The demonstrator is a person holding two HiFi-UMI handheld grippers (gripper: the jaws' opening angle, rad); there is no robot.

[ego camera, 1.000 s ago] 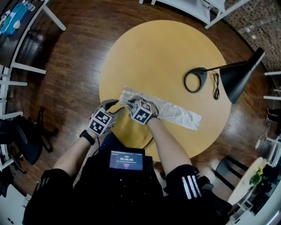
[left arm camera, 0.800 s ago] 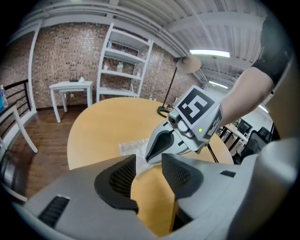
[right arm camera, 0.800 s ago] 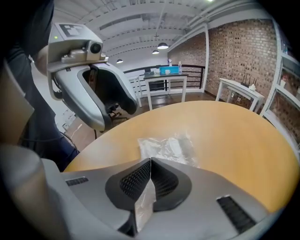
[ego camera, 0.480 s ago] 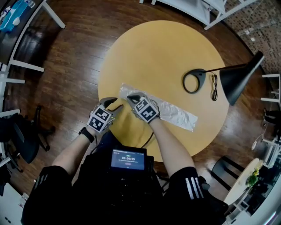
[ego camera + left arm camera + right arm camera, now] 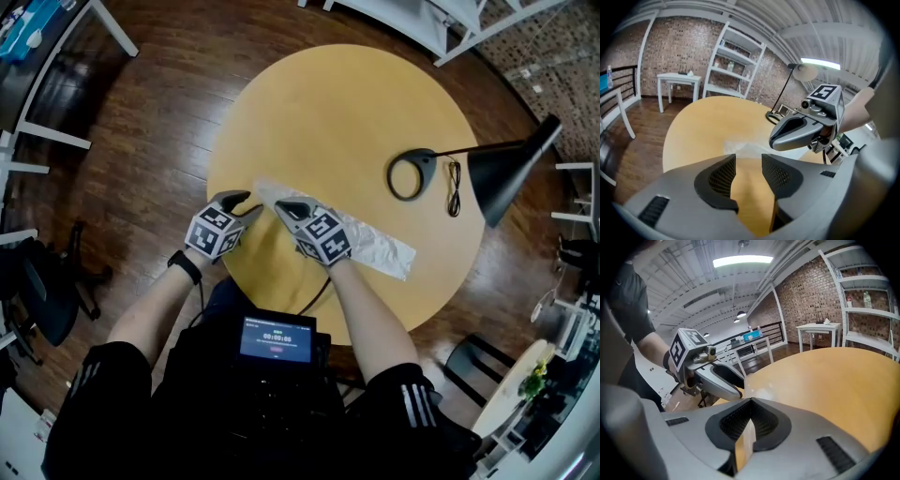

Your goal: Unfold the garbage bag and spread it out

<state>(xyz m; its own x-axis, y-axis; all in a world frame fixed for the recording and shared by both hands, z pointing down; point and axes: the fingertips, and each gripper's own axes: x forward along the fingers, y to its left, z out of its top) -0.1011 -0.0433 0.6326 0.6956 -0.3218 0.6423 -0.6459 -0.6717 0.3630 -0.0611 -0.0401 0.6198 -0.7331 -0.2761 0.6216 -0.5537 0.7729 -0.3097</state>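
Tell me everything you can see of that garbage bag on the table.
The garbage bag is a pale, crinkled, thin plastic film, folded into a long strip, lying flat and slantwise on the round yellow table. The shut right gripper meets its left end; whether it pinches the film is unclear.

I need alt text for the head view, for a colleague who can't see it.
Seen from above, a person's right hand-held gripper is shut on the left end of a folded, silvery garbage bag lying on a round yellow table, with the left hand-held gripper open beside it. A black desk lamp stands at the table's right edge.
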